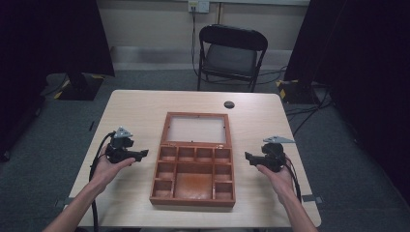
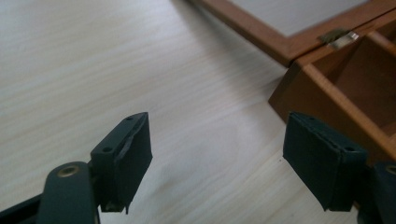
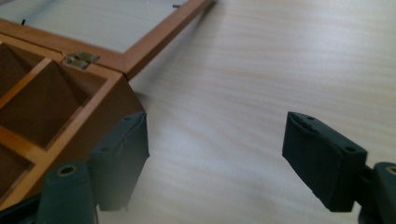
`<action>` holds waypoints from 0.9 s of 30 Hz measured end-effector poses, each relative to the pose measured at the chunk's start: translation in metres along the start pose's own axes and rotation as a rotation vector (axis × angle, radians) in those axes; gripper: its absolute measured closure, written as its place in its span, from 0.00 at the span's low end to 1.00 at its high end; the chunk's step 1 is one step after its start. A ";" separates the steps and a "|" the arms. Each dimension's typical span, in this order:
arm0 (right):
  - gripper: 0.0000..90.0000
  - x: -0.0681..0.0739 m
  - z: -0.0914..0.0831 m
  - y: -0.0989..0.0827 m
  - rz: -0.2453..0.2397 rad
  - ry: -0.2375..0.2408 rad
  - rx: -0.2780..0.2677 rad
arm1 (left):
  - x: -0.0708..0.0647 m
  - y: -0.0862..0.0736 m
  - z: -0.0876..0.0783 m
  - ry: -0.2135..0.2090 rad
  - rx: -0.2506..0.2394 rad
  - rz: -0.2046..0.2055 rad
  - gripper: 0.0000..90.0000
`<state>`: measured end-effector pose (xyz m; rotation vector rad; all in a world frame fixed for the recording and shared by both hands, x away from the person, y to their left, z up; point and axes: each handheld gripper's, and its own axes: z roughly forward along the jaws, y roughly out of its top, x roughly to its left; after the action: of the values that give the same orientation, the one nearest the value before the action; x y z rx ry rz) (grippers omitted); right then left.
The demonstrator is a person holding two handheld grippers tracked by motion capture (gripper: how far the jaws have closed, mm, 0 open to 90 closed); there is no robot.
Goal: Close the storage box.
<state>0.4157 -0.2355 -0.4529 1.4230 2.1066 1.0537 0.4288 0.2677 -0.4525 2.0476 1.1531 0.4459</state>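
Observation:
A brown wooden box [image 1: 194, 198] lies open in the middle of the table, its glass-paned lid [image 1: 197, 129] folded flat behind it. Inside are several small compartments around one large one, all bare. My left gripper [image 1: 144, 153] hovers just left of the box, jaws open with nothing between them; its own view has the box's corner [image 2: 322, 98] and a brass hinge [image 2: 340, 37] ahead on the right. My right gripper [image 1: 247, 156] hovers just right of the box, open as well, with the box wall [image 3: 100, 109] and a hinge [image 3: 80, 59] on the left.
The light wooden table [image 1: 135, 106] has a small black disc [image 1: 229, 104] near its far edge. A black folding chair [image 1: 231, 53] stands beyond the table. Dark curtains hang at both sides, and cables run on the floor at right.

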 end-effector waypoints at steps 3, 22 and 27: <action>0.25 0.003 0.006 0.010 0.010 0.024 0.023 | 0.000 0.006 0.001 -0.005 -0.021 -0.010 0.26; 0.22 0.021 0.042 0.066 -0.013 0.089 -0.032 | 0.001 0.058 0.025 -0.046 -0.049 -0.030 0.26; 0.21 0.028 0.068 0.073 -0.044 0.096 -0.003 | 0.000 0.062 0.050 -0.045 -0.005 -0.051 0.30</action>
<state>0.4947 -0.1703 -0.4390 1.3437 2.1917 1.1286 0.4958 0.2263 -0.4401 2.0090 1.1739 0.3754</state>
